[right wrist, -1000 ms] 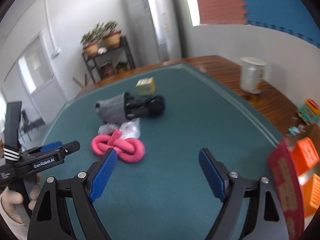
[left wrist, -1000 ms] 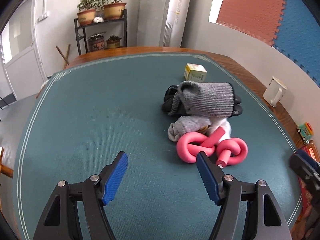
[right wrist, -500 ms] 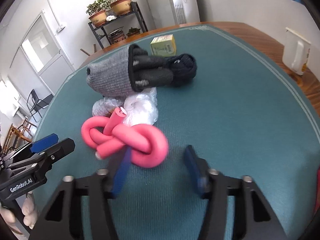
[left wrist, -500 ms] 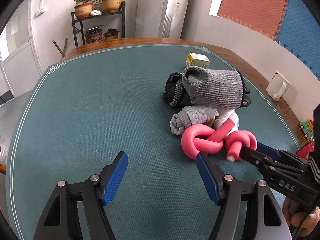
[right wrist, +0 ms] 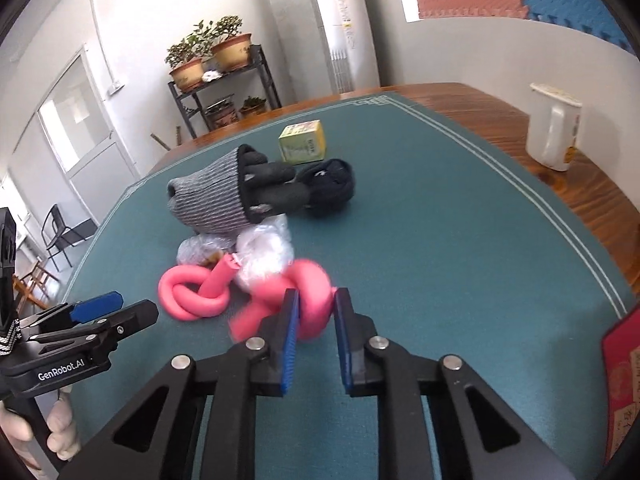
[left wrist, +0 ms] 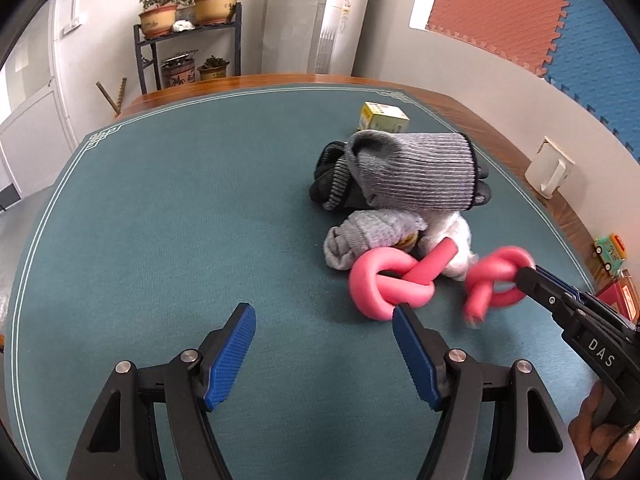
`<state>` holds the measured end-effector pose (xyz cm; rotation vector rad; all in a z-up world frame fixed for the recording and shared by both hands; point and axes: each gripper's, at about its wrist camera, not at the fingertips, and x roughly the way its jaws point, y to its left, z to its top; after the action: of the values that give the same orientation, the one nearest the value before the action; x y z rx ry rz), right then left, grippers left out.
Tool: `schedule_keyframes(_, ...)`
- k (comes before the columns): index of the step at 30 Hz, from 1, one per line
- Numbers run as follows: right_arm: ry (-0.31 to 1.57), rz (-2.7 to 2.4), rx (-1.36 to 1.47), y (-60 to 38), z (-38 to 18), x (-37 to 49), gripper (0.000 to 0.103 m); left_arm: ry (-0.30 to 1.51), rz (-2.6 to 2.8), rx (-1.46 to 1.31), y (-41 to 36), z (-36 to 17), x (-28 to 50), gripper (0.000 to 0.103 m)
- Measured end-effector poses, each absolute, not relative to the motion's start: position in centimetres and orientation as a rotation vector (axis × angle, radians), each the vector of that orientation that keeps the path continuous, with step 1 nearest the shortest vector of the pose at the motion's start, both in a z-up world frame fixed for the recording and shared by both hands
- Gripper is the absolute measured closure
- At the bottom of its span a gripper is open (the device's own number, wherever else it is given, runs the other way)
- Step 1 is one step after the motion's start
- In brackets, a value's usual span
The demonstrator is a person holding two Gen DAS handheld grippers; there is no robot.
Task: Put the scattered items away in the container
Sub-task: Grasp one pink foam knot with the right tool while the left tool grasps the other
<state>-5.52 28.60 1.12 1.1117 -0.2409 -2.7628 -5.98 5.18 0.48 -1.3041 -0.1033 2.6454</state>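
Observation:
Two pink foam knots lie on the green table mat. My right gripper (right wrist: 314, 312) is shut on the nearer pink knot (right wrist: 310, 300), which is blurred and lifted off the mat; it also shows in the left wrist view (left wrist: 496, 280). The other pink knot (left wrist: 390, 280) (right wrist: 196, 290) rests on the mat. Behind it lie a grey rolled sock (left wrist: 372, 232), a white plastic bag (right wrist: 264, 248), a grey ribbed beanie (left wrist: 416, 172) over dark gloves (right wrist: 280, 188), and a yellow box (left wrist: 384, 118). My left gripper (left wrist: 324, 344) is open and empty, just in front of the resting knot.
A white jug (right wrist: 554, 132) stands on the wooden table edge at the right. A red box (right wrist: 624, 364) sits at the near right edge, with a small toy car (left wrist: 610, 250) nearby. A plant shelf (left wrist: 188, 40) stands beyond the table.
My right gripper closed on one pink knot and pulled it away from the other to the right. My left gripper stayed open and in place.

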Motion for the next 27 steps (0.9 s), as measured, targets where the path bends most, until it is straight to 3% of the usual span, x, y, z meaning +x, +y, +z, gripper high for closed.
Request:
schedule_keyframes(7,-0.245,-2.737,1.142,28.0,1.1,-5.8,0.082,-0.104,2.633,-1.334,5.8,0.7,-6.9,0.03)
schedule_keyframes(9,-0.284,-2.724,1.157,28.3,0.9,-5.8,0.068,-0.114,2.638,-1.329,5.8,0.9,-7.4,0.03)
schedule_keyframes(11,-0.31,-2.724,1.156,28.5,0.9,-5.8,0.039,-0.123,2.635,-1.316,5.9,1.2,-8.0,0.03)
schedule_keyframes(13,-0.311,-2.736,1.151,28.6,1.0,-5.8,0.035,-0.123,2.629,-1.314,6.1,1.0,-8.5,0.03)
schedule_keyframes(20,-0.344,-2.688,1.208,28.4,-0.2,-6.8,0.035,-0.194,2.581,-1.323,5.9,-0.4,-9.0,0.033)
schedule_keyframes(22,-0.359,-2.675,1.215,28.5,-0.6,-7.1,0.036,-0.192,2.554,-1.301,6.2,-0.2,-8.7,0.056)
schedule_keyframes(23,-0.362,-2.665,1.216,28.5,-0.7,-7.2,0.046,-0.188,2.542,-1.294,6.4,-0.1,-8.6,0.063)
schedule_keyframes(26,-0.36,-2.635,1.195,28.2,-0.8,-7.3,0.066,-0.121,2.564,-1.264,7.0,0.5,-7.7,0.071)
schedule_keyframes(27,-0.341,-2.641,1.187,28.1,-0.7,-7.2,0.066,-0.115,2.568,-1.256,7.1,0.7,-7.4,0.074)
